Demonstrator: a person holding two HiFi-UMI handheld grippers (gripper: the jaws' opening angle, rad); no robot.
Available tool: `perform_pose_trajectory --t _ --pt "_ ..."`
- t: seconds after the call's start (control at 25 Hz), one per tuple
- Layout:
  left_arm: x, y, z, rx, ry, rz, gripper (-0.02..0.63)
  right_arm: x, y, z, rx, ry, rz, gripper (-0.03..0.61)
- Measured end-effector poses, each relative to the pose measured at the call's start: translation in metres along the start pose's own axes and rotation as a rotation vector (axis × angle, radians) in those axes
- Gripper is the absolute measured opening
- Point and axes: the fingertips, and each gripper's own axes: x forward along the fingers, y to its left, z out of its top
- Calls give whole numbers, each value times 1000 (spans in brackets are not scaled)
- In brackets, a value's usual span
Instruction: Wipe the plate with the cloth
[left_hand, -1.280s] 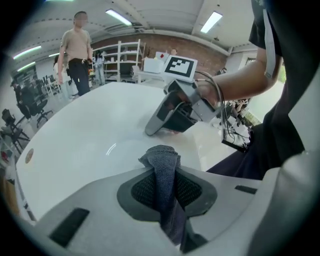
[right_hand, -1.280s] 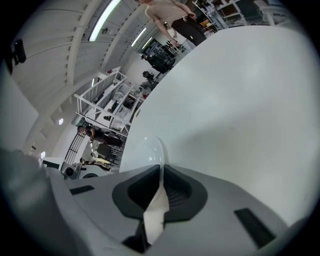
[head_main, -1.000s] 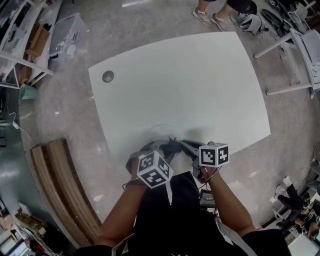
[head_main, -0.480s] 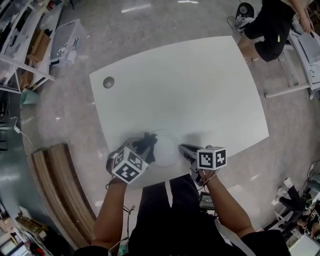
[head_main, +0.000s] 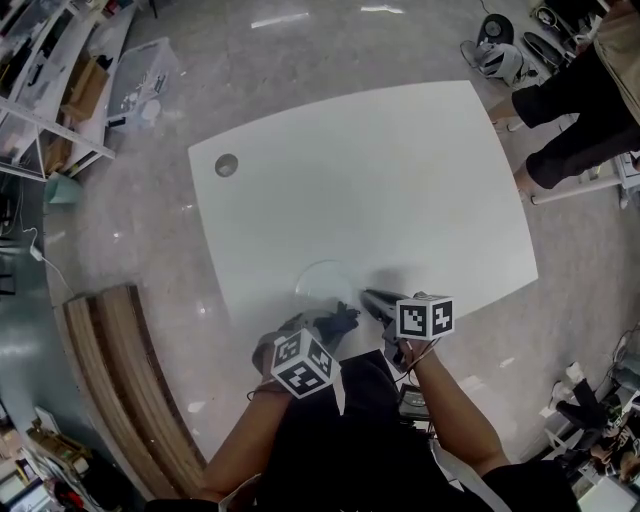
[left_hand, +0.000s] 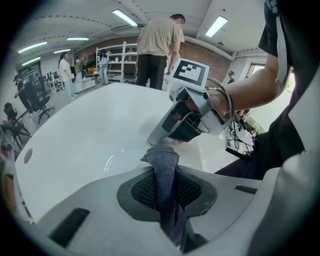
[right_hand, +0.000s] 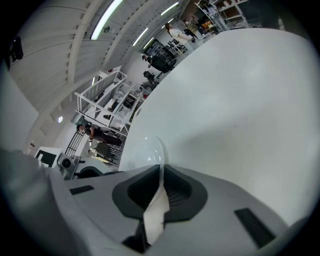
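Left jaws: the left gripper (left_hand: 164, 172) has its jaws pressed together on a dark blue-grey knitted cloth (left_hand: 162, 157). A bunched end of the cloth sticks out past the jaw tips, and the rest trails back between them.
Right jaws: the right gripper (right_hand: 161, 182) is closed almost fully on the rim of a clear plate (right_hand: 147, 150). The thin edge of the plate runs straight down into the narrow gap.
Plate position: it is at the near edge of the white surface (head_main: 400, 180), just ahead of both grippers. The right gripper holds it from the right side. It seems tipped up on the held side, though the wide lens makes that hard to judge.
Cloth against plate: the bunched end sits close to the plate's near rim. The plate is too clear to tell whether the cloth touches it.
Head view only: both marker cubes and both forearms close together. It also shows a round cable hole (head_main: 226, 165) at the far left corner of the surface, and a bystander's legs (head_main: 570, 130) past the right edge.
Left gripper view only: the right gripper from the side, pointing down towards the surface just beyond the cloth. A person in a beige shirt (left_hand: 157, 45) stands at the far end.
Right gripper view only: the plate edge-on, with white shelving (right_hand: 107, 102) beyond the surface.
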Motion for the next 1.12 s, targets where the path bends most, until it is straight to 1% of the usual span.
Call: perform_pose_trajectory --t 0.12,0.2,0.32,0.4,0.52,0.68,0.92,1.12 --pt "15 14 22 72 11 4 54 0 -1 0 -6 0 1 23" --pt "18 34 29 93 25 21 54 1 0 0 -5 -1 2 23" --pt "9 71 28 66 20 72 54 3 1 0 -4 -1 3 23" --pt "-2 91 18 35 27 108 54 2 -1 0 -3 -4 4 23" --pt "-18 105 -1 -13 41 145 54 0 -3 -1 2 -7 10 23" --pt "-33 92 -21 -45 53 150 54 -1 -4 1 9 -10 13 23" --pt "-31 53 -31 -62 48 110 54 -4 -1 2 27 -29 28 23" --pt "-31 48 -36 -59 55 109 54 -7 3 4 19 -45 22 23"
